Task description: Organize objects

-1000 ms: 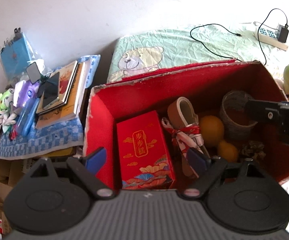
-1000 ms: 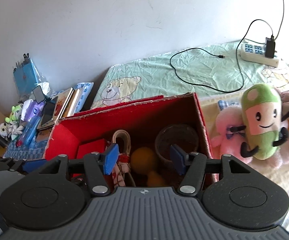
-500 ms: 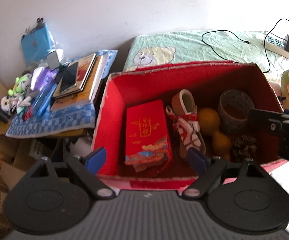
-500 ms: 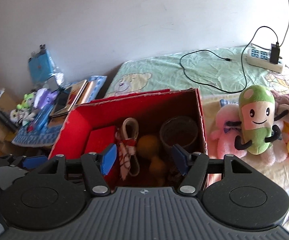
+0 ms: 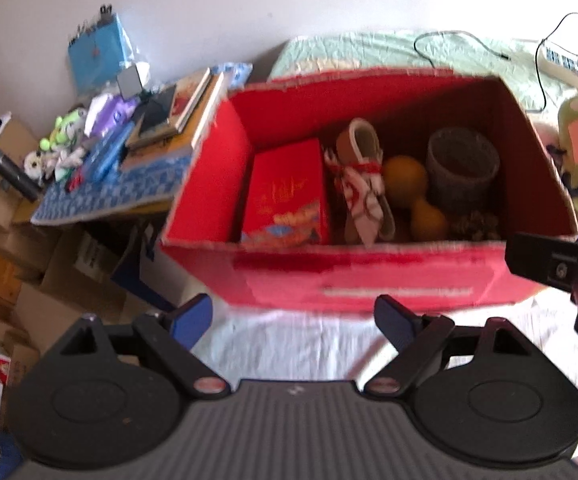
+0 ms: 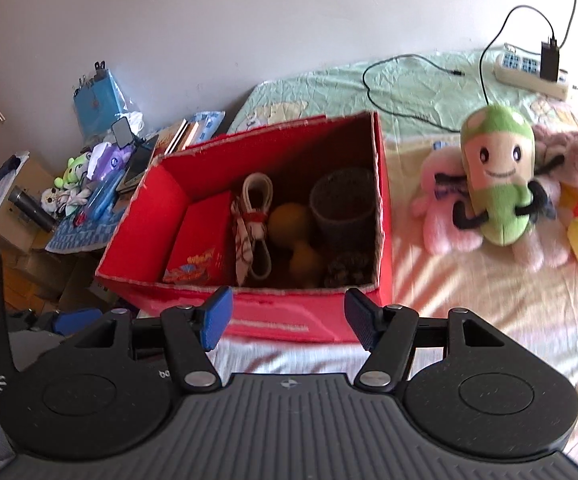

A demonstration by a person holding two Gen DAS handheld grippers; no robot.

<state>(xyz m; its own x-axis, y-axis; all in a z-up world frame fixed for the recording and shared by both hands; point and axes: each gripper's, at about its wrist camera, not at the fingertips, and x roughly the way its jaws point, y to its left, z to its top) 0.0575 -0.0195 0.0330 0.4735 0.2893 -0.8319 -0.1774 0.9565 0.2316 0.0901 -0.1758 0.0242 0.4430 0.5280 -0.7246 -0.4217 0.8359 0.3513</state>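
Hovering just short of the red box (image 6: 309, 320), the right claw (image 6: 287, 320) and the left claw (image 5: 293, 322) both gape wide and hold nothing. Straight ahead of them the box sits on the bed (image 6: 489, 300), packed tight with a red packet (image 5: 285, 196), a sandal (image 5: 361, 184) and a woven cup (image 5: 463, 166). Ahead and right of the right claw, the green plush (image 6: 497, 176) lies loose, probably next to go in.

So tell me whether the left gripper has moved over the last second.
Yes. The left gripper has pulled back and up from the red box: its fingertips, earlier over the contents, now sit short of the near wall.
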